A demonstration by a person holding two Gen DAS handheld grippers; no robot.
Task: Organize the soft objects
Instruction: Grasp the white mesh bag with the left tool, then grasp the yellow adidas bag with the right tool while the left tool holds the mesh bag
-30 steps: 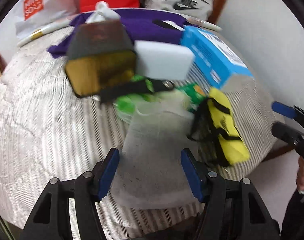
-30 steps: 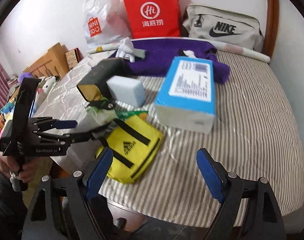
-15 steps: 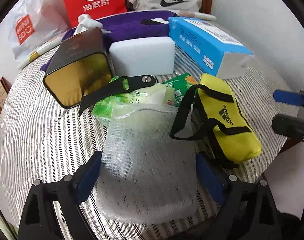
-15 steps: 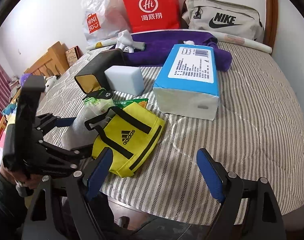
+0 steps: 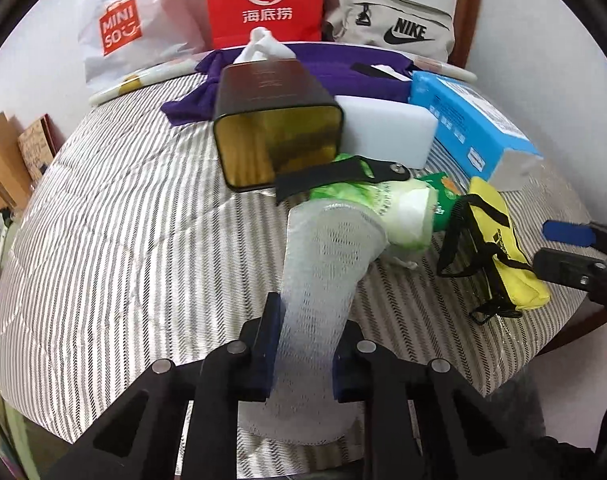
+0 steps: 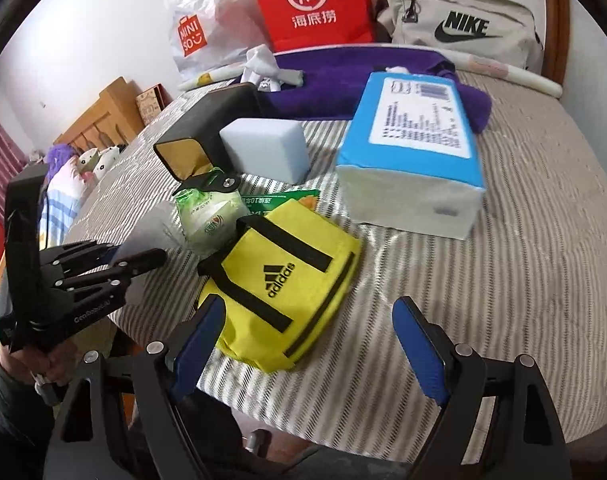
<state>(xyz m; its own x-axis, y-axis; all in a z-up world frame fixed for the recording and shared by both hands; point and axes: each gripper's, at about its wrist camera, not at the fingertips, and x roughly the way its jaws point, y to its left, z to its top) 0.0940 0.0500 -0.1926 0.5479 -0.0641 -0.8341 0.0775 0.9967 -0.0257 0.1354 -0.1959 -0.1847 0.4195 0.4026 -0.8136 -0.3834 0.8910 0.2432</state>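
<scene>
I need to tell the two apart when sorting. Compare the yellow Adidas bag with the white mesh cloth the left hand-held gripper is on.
The yellow Adidas bag is bright, opaque and black-trimmed; the white mesh cloth is pale and netted. The bag lies free in front of the open right hand-held gripper; the cloth is bunched between the closing jaws of the left hand-held gripper. The bag has straps; the cloth has none. Both are soft and rest on the striped bed cover.

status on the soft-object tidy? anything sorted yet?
Done: nothing looks sorted; the items lie in a loose cluster on the striped bed.
In hand: the left gripper is closing on the white mesh cloth, squeezed between its pads.
Left: the yellow adidas bag, white sponge block, blue tissue pack and purple cloth lie loose. The right gripper is open, empty, by the bag.
</scene>
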